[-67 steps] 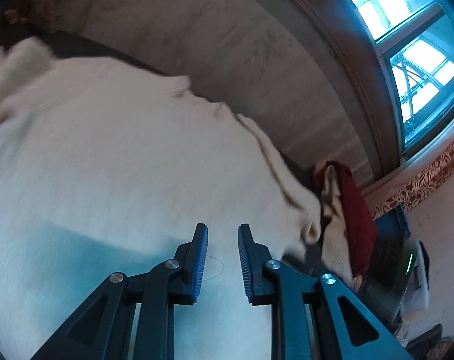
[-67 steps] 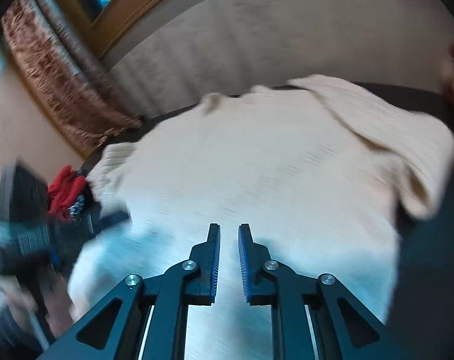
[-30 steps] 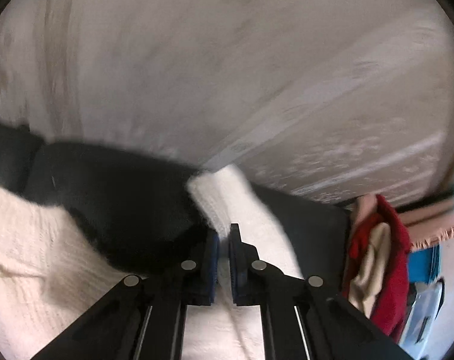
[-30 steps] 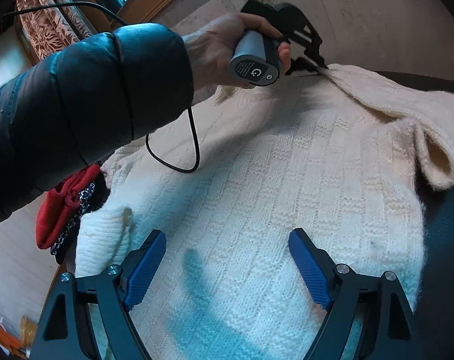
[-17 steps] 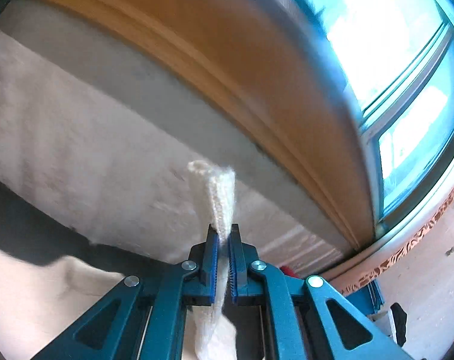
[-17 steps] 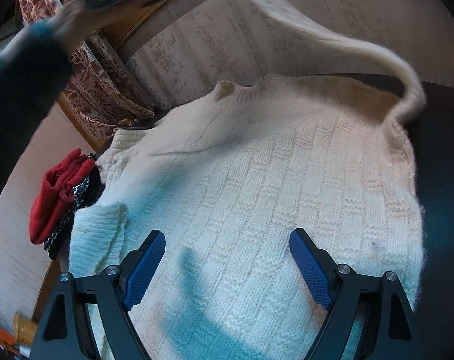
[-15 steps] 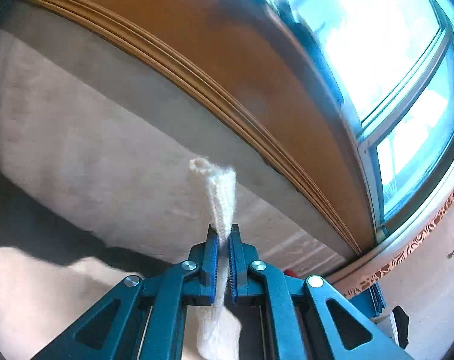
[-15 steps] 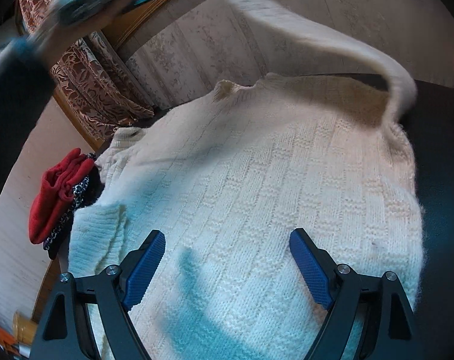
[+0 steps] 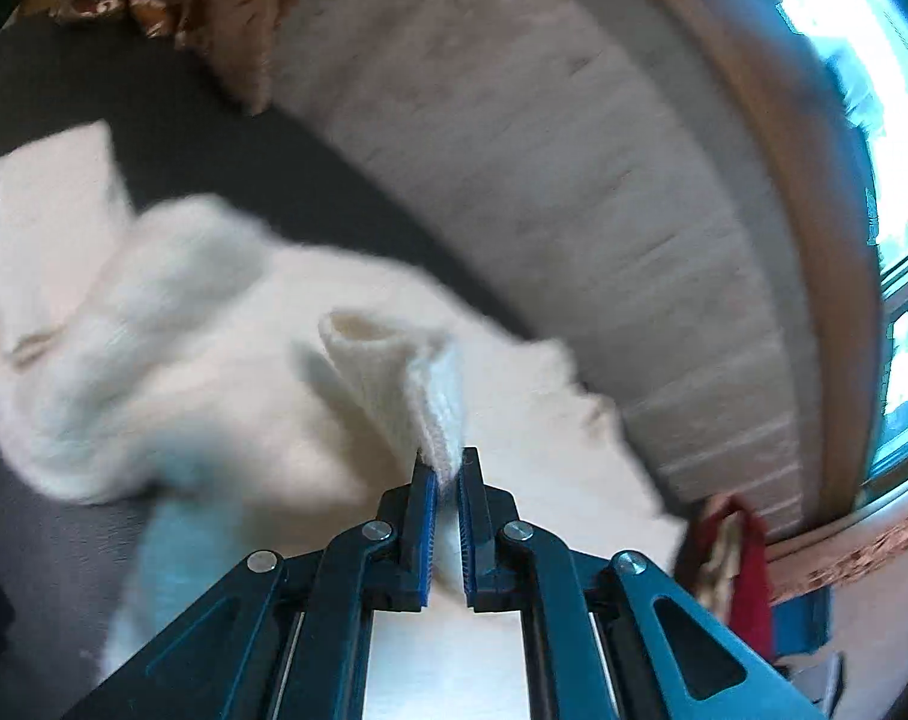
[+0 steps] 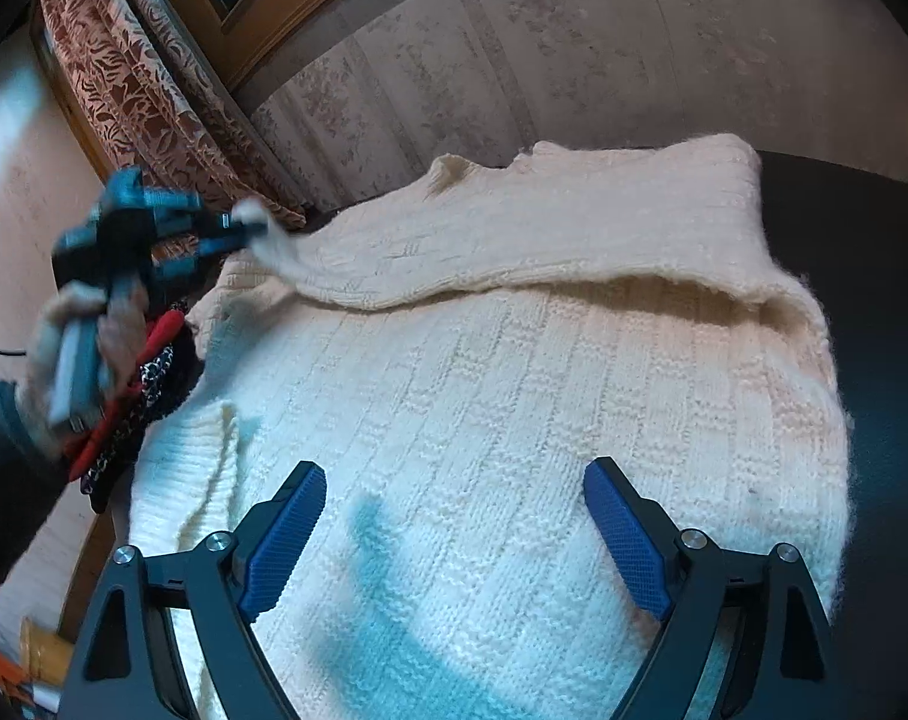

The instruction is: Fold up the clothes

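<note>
A cream knitted sweater (image 10: 514,396) lies spread on a dark surface (image 10: 862,276). One sleeve (image 10: 514,252) is laid across its upper body from the right shoulder to the left. My left gripper (image 9: 446,468) is shut on that sleeve's ribbed cuff (image 9: 393,372), which stands up between the blue pads. In the right wrist view the same left gripper (image 10: 237,228) is at the sweater's left edge, held by a hand (image 10: 75,348). My right gripper (image 10: 454,498) hovers wide open over the sweater's lower body, holding nothing.
A red and dark patterned bundle of clothes (image 10: 147,372) lies left of the sweater. Another red garment (image 9: 742,564) hangs at the right in the left wrist view. A pale patterned wall (image 10: 544,48) and a brown curtain (image 10: 129,90) stand behind.
The left gripper, shut on the cuff, has swung the sleeve from high in the air down and across the sweater to its left side. The right gripper has stayed open and still.
</note>
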The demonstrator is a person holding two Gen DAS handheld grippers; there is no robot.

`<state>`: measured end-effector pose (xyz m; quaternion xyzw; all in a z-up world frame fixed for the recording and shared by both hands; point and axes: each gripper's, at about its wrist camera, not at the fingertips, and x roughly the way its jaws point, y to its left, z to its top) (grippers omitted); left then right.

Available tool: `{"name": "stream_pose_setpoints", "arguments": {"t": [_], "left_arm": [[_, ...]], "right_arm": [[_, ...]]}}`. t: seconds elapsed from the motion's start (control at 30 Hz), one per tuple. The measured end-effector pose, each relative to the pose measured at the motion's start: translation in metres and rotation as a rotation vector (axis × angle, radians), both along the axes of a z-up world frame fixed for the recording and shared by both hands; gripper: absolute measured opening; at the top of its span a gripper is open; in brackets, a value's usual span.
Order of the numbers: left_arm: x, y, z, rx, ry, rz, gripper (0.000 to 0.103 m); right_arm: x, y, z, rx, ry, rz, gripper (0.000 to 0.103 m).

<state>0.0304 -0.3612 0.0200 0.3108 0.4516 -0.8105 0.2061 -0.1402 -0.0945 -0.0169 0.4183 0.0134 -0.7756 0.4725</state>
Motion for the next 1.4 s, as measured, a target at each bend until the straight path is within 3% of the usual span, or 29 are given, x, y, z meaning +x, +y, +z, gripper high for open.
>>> {"name": "stream_pose_setpoints", "arguments": {"t": [0.1, 0.13, 0.23, 0.37, 0.53, 0.6, 0.63, 0.7, 0.73, 0.77, 0.8, 0.93, 1.13, 1.2, 1.23, 1.4], "left_arm": [[-0.003, -0.003, -0.014, -0.012, -0.058, -0.038, 0.007], [-0.001, -0.004, -0.018, 0.014, -0.047, -0.042, 0.012], [0.005, -0.008, -0.029, 0.101, -0.004, -0.051, 0.014], [0.012, -0.022, -0.032, 0.165, 0.066, -0.027, 0.023], [0.006, -0.041, -0.031, 0.164, 0.042, 0.032, 0.023], [0.0, -0.04, -0.034, 0.134, 0.004, 0.014, 0.021], [-0.002, -0.037, -0.039, 0.121, -0.014, 0.001, 0.015], [-0.005, -0.032, -0.043, 0.09, -0.024, -0.015, 0.013], [-0.003, -0.028, -0.043, 0.085, -0.023, -0.024, 0.01], [-0.002, -0.024, -0.043, 0.082, -0.023, -0.035, 0.009], [0.0, -0.02, -0.044, 0.079, -0.023, -0.046, 0.009], [0.007, -0.003, -0.046, 0.085, -0.011, -0.085, 0.008], [0.008, 0.024, -0.044, 0.094, 0.026, -0.193, 0.011], [0.007, 0.019, -0.044, 0.117, 0.052, -0.192, 0.016], [0.007, 0.014, -0.043, 0.133, 0.066, -0.181, 0.018], [0.005, -0.003, -0.034, 0.17, 0.135, -0.168, 0.026]], "right_arm": [[-0.002, 0.001, 0.001, 0.006, 0.0, 0.001, 0.09], [-0.003, 0.002, 0.002, -0.001, -0.008, 0.0, 0.09], [-0.008, 0.006, 0.004, -0.021, -0.044, -0.006, 0.089], [-0.039, 0.018, 0.025, -0.007, 0.016, -0.101, 0.087], [-0.094, 0.025, 0.044, 0.05, 0.099, -0.248, 0.087], [-0.128, 0.017, 0.038, 0.096, 0.08, -0.31, 0.087], [-0.143, 0.014, 0.033, 0.105, 0.055, -0.334, 0.087], [-0.166, 0.004, 0.022, 0.126, 0.021, -0.371, 0.08], [-0.174, -0.003, 0.016, 0.14, 0.005, -0.368, 0.065], [-0.177, -0.009, 0.01, 0.166, -0.007, -0.351, 0.038], [-0.18, -0.016, 0.004, 0.195, -0.019, -0.332, 0.028], [-0.174, -0.013, 0.002, 0.241, 0.077, -0.302, 0.025], [-0.166, 0.031, 0.001, 0.282, 0.087, -0.32, 0.03], [-0.165, 0.043, 0.002, 0.298, 0.078, -0.327, 0.048], [-0.166, 0.049, 0.003, 0.297, 0.061, -0.341, 0.061], [-0.159, 0.059, 0.039, 0.222, 0.145, -0.366, 0.063]]}}
